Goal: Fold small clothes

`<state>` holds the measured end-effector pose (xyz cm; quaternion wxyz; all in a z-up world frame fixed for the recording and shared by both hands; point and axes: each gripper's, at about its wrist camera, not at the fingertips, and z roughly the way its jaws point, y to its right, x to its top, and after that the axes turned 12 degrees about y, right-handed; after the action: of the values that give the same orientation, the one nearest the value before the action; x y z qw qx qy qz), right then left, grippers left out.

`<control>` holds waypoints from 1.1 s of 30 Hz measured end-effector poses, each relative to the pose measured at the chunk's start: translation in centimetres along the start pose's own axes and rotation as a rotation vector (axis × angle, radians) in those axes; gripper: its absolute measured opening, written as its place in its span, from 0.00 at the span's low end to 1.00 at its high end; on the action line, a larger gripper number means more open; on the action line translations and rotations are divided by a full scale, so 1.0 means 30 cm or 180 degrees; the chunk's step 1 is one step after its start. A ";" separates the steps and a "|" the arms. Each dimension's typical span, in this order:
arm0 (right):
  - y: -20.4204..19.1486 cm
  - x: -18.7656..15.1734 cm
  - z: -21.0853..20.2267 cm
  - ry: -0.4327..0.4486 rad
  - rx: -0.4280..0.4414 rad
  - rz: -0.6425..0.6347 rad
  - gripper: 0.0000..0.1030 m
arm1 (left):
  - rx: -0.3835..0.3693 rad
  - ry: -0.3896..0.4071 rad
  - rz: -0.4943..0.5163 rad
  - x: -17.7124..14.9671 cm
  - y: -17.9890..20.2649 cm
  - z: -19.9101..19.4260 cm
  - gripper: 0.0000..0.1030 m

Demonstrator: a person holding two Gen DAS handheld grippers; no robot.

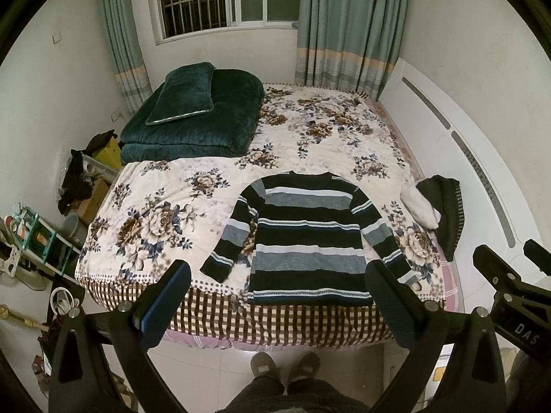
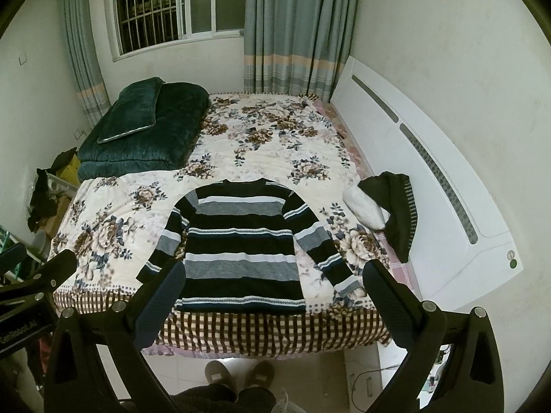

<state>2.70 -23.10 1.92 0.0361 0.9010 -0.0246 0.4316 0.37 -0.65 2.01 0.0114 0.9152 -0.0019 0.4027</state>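
Observation:
A small sweater striped in black, grey and white lies flat on the flowered bedspread, hem at the near edge, sleeves spread down both sides. My left gripper hangs open above the near bed edge, its fingers framing the sweater's lower half with nothing between them. My right gripper is likewise open and empty, held high in front of the hem. The right gripper's body shows at the right of the left wrist view; the left one's at the left of the right wrist view.
A folded dark green quilt with a pillow sits at the far left of the bed. A black garment and white bundle lie at the right edge by the white headboard. Cluttered shelves stand left. A person's slippered feet stand below.

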 end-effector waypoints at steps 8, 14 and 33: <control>0.001 0.012 -0.002 -0.0002 0.0009 -0.0006 1.00 | 0.0008 0.0003 -0.0003 0.019 0.002 -0.002 1.00; 0.005 -0.009 0.003 0.0006 0.0011 -0.0003 1.00 | 0.0008 0.0007 -0.0005 0.016 0.001 -0.004 1.00; 0.178 -0.106 0.386 -0.0336 -0.0439 0.0813 1.00 | 0.0471 0.0252 0.0270 -0.074 -0.081 0.492 1.00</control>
<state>9.29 -29.38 -7.57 0.0414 0.9074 -0.1705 0.3819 9.78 1.44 -9.66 -0.0733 0.8960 -0.0105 0.4378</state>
